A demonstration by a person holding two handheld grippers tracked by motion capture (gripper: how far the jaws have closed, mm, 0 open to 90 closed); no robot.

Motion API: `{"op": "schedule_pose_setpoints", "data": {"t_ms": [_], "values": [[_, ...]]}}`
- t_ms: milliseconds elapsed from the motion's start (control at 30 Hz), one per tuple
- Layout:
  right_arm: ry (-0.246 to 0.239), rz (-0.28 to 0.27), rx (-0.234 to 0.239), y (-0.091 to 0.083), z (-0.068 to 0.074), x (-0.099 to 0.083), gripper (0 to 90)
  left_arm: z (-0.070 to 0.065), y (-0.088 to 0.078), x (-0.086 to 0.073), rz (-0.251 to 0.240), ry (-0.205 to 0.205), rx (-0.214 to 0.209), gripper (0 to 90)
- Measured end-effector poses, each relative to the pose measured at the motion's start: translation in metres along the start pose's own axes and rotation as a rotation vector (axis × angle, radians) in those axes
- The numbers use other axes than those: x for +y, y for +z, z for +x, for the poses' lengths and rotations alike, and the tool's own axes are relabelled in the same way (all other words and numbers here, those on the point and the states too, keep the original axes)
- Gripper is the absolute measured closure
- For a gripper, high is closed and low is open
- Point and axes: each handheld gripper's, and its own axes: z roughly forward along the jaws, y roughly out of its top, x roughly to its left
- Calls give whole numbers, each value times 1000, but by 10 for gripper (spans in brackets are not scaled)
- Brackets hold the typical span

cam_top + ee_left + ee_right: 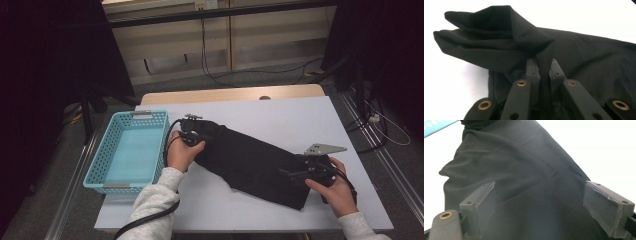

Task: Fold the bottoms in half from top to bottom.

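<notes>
Sleeves framing the shot, the left claw (543,68) is pinching the black cloth (250,160) by its end near the basket (131,150); the right claw (549,207) is gaping over the other end. Folding looks barely begun, cloth lying across the surface (280,115).

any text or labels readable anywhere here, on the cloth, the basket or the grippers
No readable text in these views.
Black cloth: plain, with no label or print in sight.
Turquoise basket: no sticker or writing visible.
Left gripper and right gripper: no markings legible.
Small tag on the back wall: too small and blurred to read.
</notes>
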Motion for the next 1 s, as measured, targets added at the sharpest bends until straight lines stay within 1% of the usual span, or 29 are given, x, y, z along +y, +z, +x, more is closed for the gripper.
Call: {"op": "schedule_pose_setpoints", "data": {"t_ms": [67, 167, 267, 367, 400, 500, 533, 600, 733, 833, 900, 933, 1000], "values": [[-9, 0, 0, -1, 1, 0, 126, -1, 2, -1, 2, 4, -5, 824], [-4, 5, -2, 0, -1, -2, 126, -4, 6, -4, 1, 17, -15, 824], [3, 7, -8, 0, -3, -2, 126, -7, 9, -7, -17, 24, -48, 824], [7, 2, -8, -2, -3, -2, 126, -10, 12, -13, -34, 26, -72, 823], [7, 0, -8, -2, -3, -2, 126, -10, 13, -15, -31, 30, -88, 823], [10, -1, -10, -3, -2, -3, 126, -11, 16, -20, -31, 29, -105, 822], [8, 0, -11, -3, -3, -4, 126, -11, 17, -22, -39, 28, -110, 821], [18, -1, -14, -4, -4, -4, 126, -12, 20, -24, -41, 30, -125, 820], [21, -10, -19, -5, -5, -4, 126, -12, 20, -26, -48, 38, -127, 820], [16, -9, -26, -7, -4, -5, 126, -13, 22, -29, -48, 38, -143, 818], [17, -8, -29, -7, -4, -5, 126, -14, 23, -30, -49, 40, -144, 818], [22, -7, -32, -7, -4, -5, 126, -14, 22, -30, -46, 48, -138, 817], [18, -11, -34, -8, -4, -5, 126, -16, 22, -30, -50, 50, -148, 817]]}}
